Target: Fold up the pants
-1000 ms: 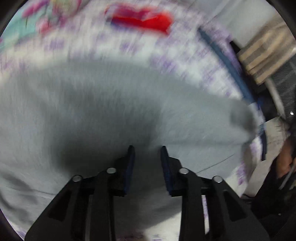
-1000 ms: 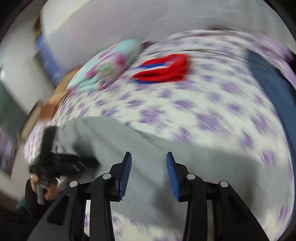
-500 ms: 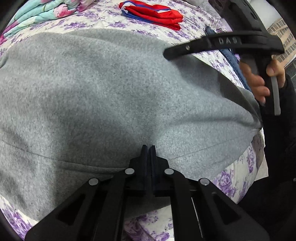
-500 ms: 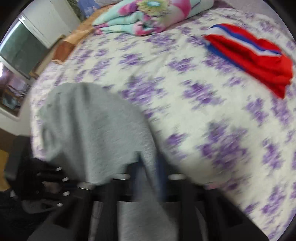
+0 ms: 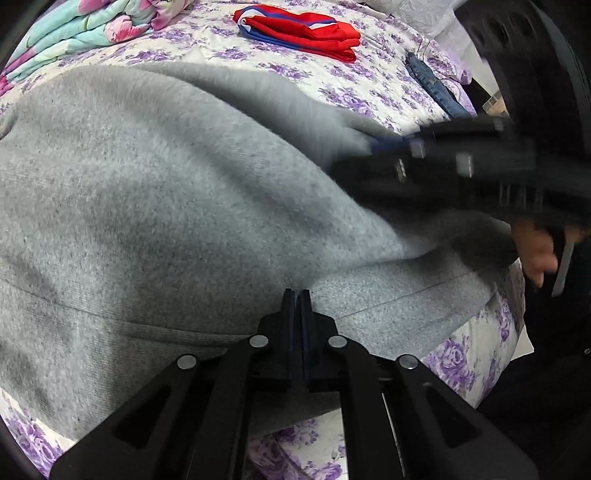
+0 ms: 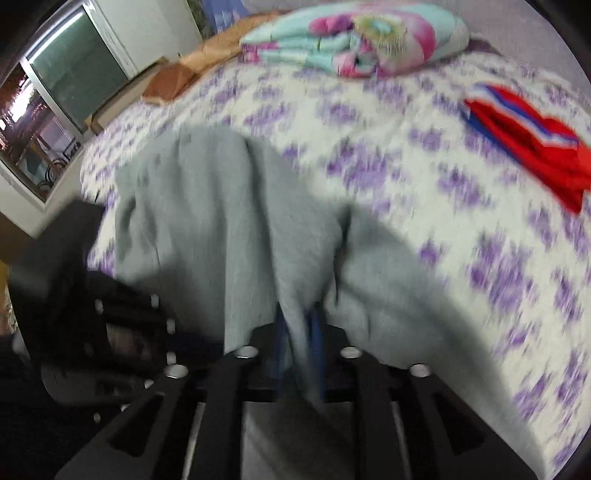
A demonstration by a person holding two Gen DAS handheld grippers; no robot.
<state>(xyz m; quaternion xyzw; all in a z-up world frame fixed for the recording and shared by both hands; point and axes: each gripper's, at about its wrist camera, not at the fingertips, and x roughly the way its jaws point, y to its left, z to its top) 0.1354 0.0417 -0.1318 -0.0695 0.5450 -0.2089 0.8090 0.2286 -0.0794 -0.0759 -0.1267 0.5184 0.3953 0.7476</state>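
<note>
Both grippers pinch the near edge of the grey pants (image 5: 166,192), the left gripper (image 5: 296,306) fully closed on it and the right gripper (image 6: 297,332) clamped on a gathered bunch, apparently to carry that edge over for a fold.

Grey fleece pants (image 5: 155,206) spread on bed, one edge lifted, bunched.

pants (image 5: 177,206) spread on near part of bed (image 5: 369,88) | folded garment (image 5: 306,35) laid behind pants | quilt (image 5: 85,29) piled at far left | jeans (image 5: 436,88) at far right
</note>
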